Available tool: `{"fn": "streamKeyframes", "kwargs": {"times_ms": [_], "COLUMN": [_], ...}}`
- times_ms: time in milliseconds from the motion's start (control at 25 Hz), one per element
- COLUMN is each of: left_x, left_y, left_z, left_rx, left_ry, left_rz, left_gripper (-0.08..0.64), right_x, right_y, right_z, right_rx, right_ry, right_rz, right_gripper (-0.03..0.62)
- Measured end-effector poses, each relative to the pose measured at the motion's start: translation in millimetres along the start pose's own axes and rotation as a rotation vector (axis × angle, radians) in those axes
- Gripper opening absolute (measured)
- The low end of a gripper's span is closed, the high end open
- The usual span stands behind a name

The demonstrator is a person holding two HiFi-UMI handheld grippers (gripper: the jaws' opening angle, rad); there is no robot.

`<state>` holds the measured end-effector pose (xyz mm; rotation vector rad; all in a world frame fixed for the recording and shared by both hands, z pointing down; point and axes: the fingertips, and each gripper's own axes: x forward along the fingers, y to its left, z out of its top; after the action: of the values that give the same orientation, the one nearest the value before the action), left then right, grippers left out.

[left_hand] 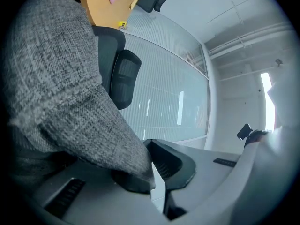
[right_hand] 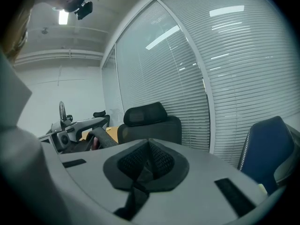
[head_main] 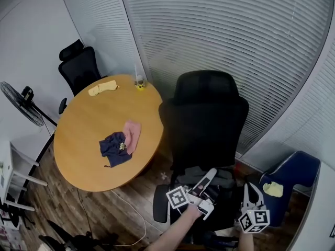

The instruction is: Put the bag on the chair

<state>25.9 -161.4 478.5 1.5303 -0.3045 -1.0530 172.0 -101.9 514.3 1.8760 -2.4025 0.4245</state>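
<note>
Grey woven bag (left_hand: 61, 93) rests on the seat of the black office chair (head_main: 204, 119), with a fold pinched in the left gripper (head_main: 210, 175). Just beside it, the right gripper (right_hand: 149, 143) is clenched on nothing. Beyond stands a round wooden table (head_main: 89, 135).

Table (head_main: 86, 135): round, wooden top, standing on the floor.
Near side of table: dark blue cloth (head_main: 114, 149), with a pink cloth (head_main: 132, 134) touching its right edge.
Far side of table: yellow cloth (head_main: 102, 88); small yellow cup (head_main: 140, 84) at the rim, well apart from the blue and pink cloths.
Floor (head_main: 99, 208): wood planks; a thin cable (head_main: 137, 209) trails across it under the table.
Chair (head_main: 204, 119): black, beside the table; grey bag (head_main: 201, 174) on its seat.
</note>
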Motion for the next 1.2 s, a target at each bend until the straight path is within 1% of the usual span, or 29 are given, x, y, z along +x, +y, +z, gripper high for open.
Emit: {"fn": "streamKeyframes", "kwargs": {"times_ms": [120,280,440,600,840,1000,1200], "left_x": [-4,-8,-14,-15,-16,-16,-11], "left_y": [1,0,1,3,29,39,53], "left_z": [2,7,3,2,7,14,18], "left_rx": [-0.003,0.013,0.008,0.010,0.004,-0.013,-0.028], "left_ry": [-0.019,-0.035,-0.067,-0.075,-0.093,-0.128,-0.138], "left_rz": [-0.001,0.000,0.005,-0.006,0.016,0.029,0.043], "left_gripper": [0.023,0.023,0.023,0.023,0.023,0.023,0.023], "right_x": [0,8,9,13,25,30,41], "right_y": [-1,4,3,1,-10,-15,-22], "right_z": [1,1,8,8,-12,-15,-22], "right_rx": [-0.002,0.006,-0.002,-0.002,0.012,0.015,0.031], "right_ry": [-0.002,-0.019,-0.016,-0.021,-0.021,0.003,0.020], "right_rz": [0.007,0.044,0.069,0.080,0.092,0.097,0.106], "right_gripper": [0.012,0.012,0.012,0.012,0.012,0.012,0.012]}}
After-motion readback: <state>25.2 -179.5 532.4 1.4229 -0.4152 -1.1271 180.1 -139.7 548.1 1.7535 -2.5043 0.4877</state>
